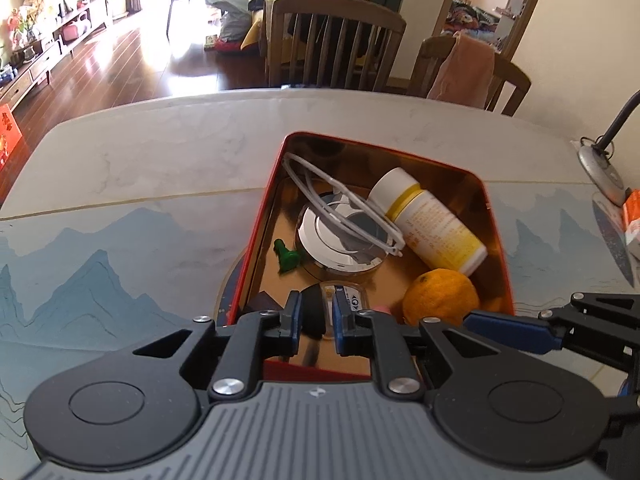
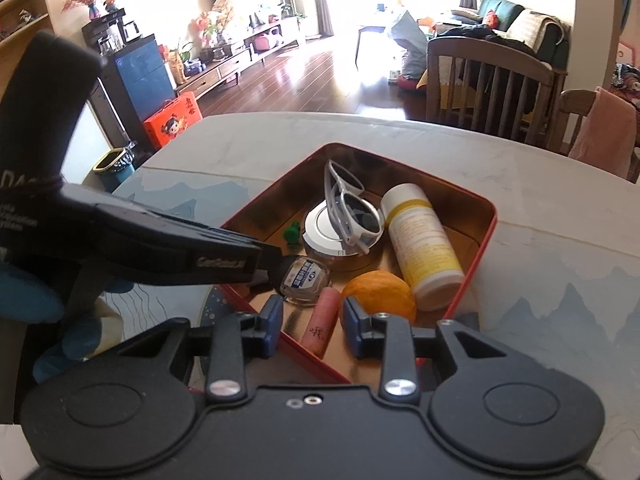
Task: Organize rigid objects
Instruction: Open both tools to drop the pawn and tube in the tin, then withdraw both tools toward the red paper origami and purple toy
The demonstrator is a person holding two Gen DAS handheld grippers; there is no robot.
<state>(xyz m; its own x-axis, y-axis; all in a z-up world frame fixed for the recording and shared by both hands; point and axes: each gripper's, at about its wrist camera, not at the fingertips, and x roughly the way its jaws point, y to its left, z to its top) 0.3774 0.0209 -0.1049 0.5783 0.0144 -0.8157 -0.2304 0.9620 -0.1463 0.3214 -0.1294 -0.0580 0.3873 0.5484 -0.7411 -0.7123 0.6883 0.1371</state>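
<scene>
A red tin box (image 1: 256, 236) (image 2: 486, 236) with a gold inside holds white sunglasses (image 1: 340, 208) (image 2: 352, 208), a round silver tin (image 1: 340, 240) (image 2: 324, 236), a white and yellow bottle (image 1: 432, 224) (image 2: 424, 240), an orange (image 1: 440, 296) (image 2: 380, 292), a small green figure (image 1: 286, 256) (image 2: 292, 234) and a pink tube (image 2: 320, 326). My left gripper (image 1: 315, 318) is shut on a small clear jar with a black lid (image 1: 312, 312) (image 2: 306, 278) at the box's near left. My right gripper (image 2: 311, 324) is open above the pink tube.
The box sits on a table (image 1: 140, 184) (image 2: 560, 248) with a mountain print. A lamp base (image 1: 600, 168) and an orange-white carton (image 1: 632, 216) stand at the right edge. Wooden chairs (image 1: 332, 44) (image 2: 488, 88) stand behind the table.
</scene>
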